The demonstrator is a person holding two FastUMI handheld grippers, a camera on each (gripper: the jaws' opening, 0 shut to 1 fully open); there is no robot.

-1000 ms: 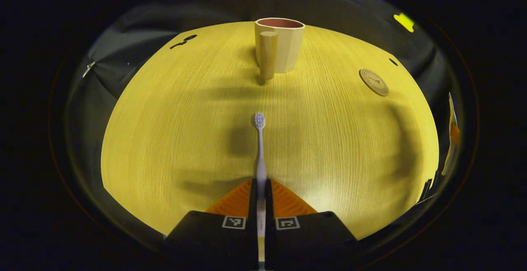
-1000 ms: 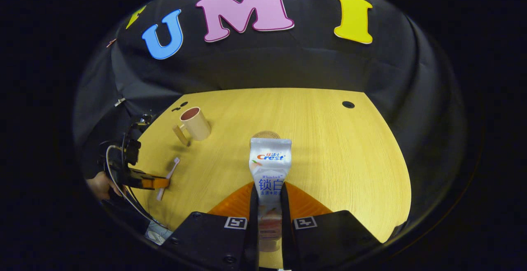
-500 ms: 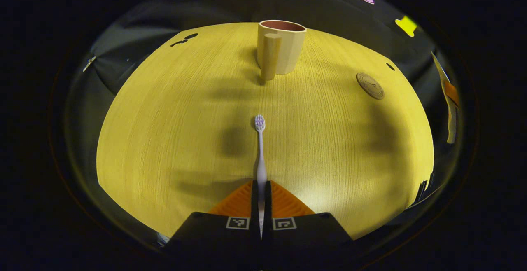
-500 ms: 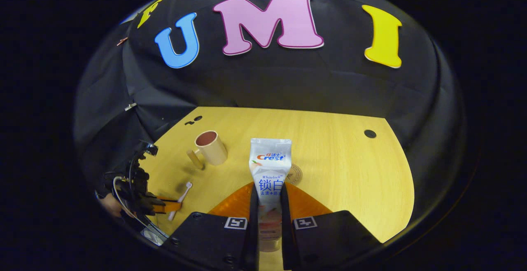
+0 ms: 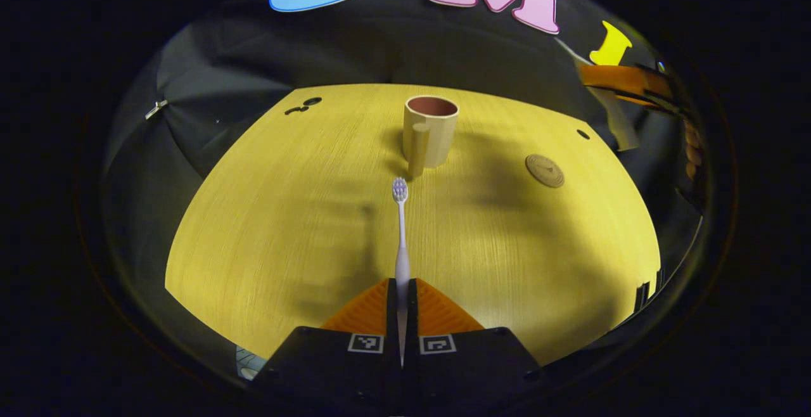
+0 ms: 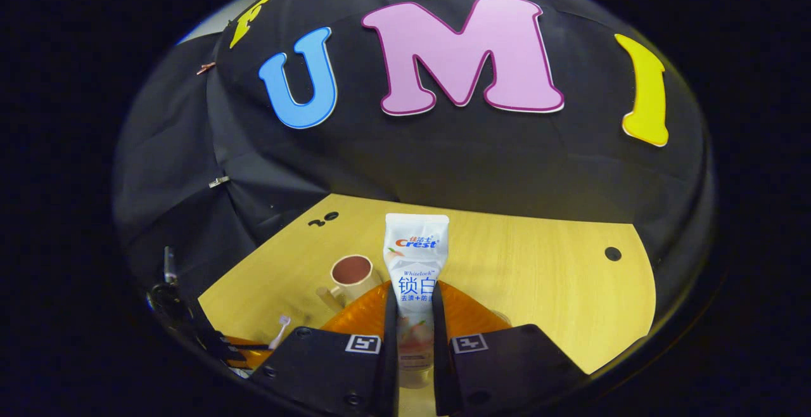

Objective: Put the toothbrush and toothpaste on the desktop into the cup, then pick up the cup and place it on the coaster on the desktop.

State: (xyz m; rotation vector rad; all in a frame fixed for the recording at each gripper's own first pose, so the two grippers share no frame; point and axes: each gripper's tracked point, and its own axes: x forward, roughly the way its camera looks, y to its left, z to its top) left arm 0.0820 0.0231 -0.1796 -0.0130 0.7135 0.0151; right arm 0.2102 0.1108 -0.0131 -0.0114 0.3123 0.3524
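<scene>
My left gripper is shut on a pale toothbrush, bristle end pointing forward, held above the wooden desk. Straight ahead stands the beige cup, handle facing me, upright and with nothing in it. The round brown coaster lies to its right. My right gripper is shut on a white toothpaste tube, raised well above the desk. In the right gripper view the cup sits low at left, beside the toothbrush head. The right gripper with its tube appears high at the right in the left gripper view.
Small dark holes mark the desk near its far corners. The black cloth wall rises right behind the desk's far edge.
Both grippers have risen and tilted up with what they hold. The cup now looks smaller and farther off in the left gripper view; the right gripper has lifted the tube high.
</scene>
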